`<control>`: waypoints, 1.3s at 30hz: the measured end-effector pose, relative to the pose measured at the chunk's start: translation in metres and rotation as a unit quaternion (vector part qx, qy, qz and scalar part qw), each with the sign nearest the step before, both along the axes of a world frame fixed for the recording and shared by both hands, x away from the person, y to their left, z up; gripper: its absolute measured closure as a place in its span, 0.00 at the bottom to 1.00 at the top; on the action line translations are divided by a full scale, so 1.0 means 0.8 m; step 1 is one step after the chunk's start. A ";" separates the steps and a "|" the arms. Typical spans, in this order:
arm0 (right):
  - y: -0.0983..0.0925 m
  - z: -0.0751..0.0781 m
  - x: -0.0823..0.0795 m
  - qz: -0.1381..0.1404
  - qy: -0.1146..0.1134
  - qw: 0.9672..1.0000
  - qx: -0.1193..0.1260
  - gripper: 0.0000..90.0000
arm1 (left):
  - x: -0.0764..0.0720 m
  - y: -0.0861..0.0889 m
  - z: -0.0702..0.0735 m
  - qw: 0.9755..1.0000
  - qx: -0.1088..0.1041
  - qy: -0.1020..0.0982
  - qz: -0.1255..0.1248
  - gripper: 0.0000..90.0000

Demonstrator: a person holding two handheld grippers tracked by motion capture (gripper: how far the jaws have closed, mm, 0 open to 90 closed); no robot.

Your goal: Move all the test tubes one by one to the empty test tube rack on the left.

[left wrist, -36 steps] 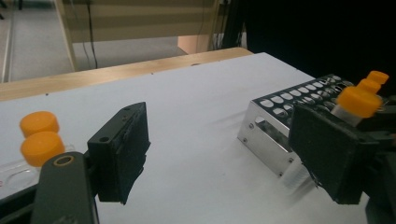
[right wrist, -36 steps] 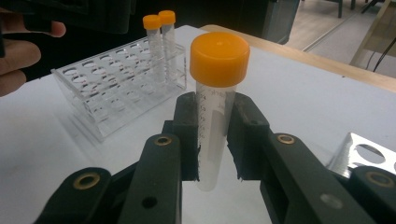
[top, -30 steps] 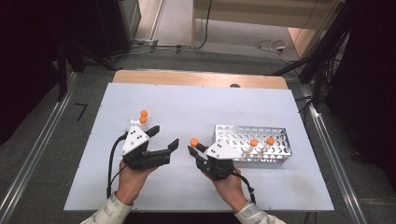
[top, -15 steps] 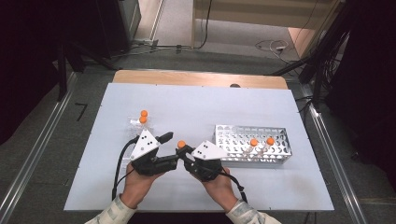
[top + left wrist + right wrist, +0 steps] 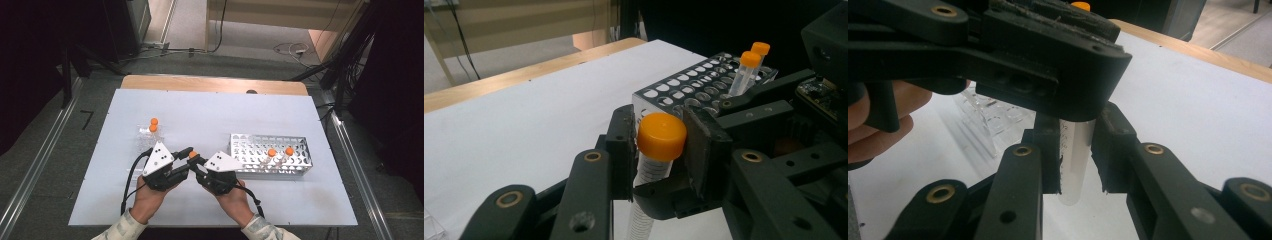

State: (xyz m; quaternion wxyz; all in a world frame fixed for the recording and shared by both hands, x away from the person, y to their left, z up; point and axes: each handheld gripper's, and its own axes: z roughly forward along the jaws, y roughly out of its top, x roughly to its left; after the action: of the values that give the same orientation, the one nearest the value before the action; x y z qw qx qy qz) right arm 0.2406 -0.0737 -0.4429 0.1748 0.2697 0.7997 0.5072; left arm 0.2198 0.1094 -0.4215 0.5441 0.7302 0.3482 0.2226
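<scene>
the person's two hands come in at the near edge of the white desk (image 5: 300, 200), each holding a black two-fingered gripper with a grey three-cornered plate on top. the left gripper (image 5: 186, 156) and the right gripper (image 5: 196, 161) meet tip to tip near the middle of the desk's near half, and both hold the same clear plastic tube with an orange screw cap (image 5: 659, 137).

in the left gripper view the left gripper (image 5: 658, 150) has its fingers (image 5: 621, 147) pressed on either side of the tube's orange cap; these fingers have just been closing, with the cap between them. the tube's clear, graduated body hangs down below the cap, roughly upright.

in the right gripper view the right gripper (image 5: 1077, 155) is closed on the clear body of the tube (image 5: 1075, 160), lower down, with the left gripper's black fingers lying across the top of the picture above it. the tube's rounded bottom end sits clear of the desk (image 5: 1198, 110), so the tube is held off the surface.

just to the right of the grippers stands a perforated silver metal rack (image 5: 260, 147), with two more orange-capped tubes (image 5: 280, 151) standing upright in its holes.

farther back and to the left is a clear plastic rack (image 5: 146, 142) holding two orange-capped tubes (image 5: 153, 125). beyond the desk's wooden far edge lie grey floor and cables.
</scene>
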 end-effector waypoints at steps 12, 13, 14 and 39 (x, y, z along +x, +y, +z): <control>-0.002 0.001 0.000 0.007 0.008 1.000 0.002 0.67 | 0.000 0.001 0.002 1.000 0.000 0.001 0.005 0.77; -0.002 0.001 0.000 0.010 0.009 1.000 0.003 0.62 | 0.000 0.003 0.002 1.000 0.000 0.001 0.007 0.77; -0.003 0.002 0.000 0.014 0.009 1.000 0.003 0.55 | 0.001 0.005 0.003 1.000 -0.001 0.000 0.010 0.77; -0.031 0.006 0.001 0.000 0.014 1.000 -0.002 0.34 | 0.023 0.084 0.036 0.990 -0.061 -0.020 0.123 0.77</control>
State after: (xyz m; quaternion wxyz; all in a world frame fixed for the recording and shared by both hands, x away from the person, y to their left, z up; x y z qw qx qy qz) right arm 0.2412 -0.0983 -0.4381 0.1642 0.2763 0.8028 0.5022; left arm 0.2380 0.1766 -0.3925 0.5626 0.6428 0.4374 0.2811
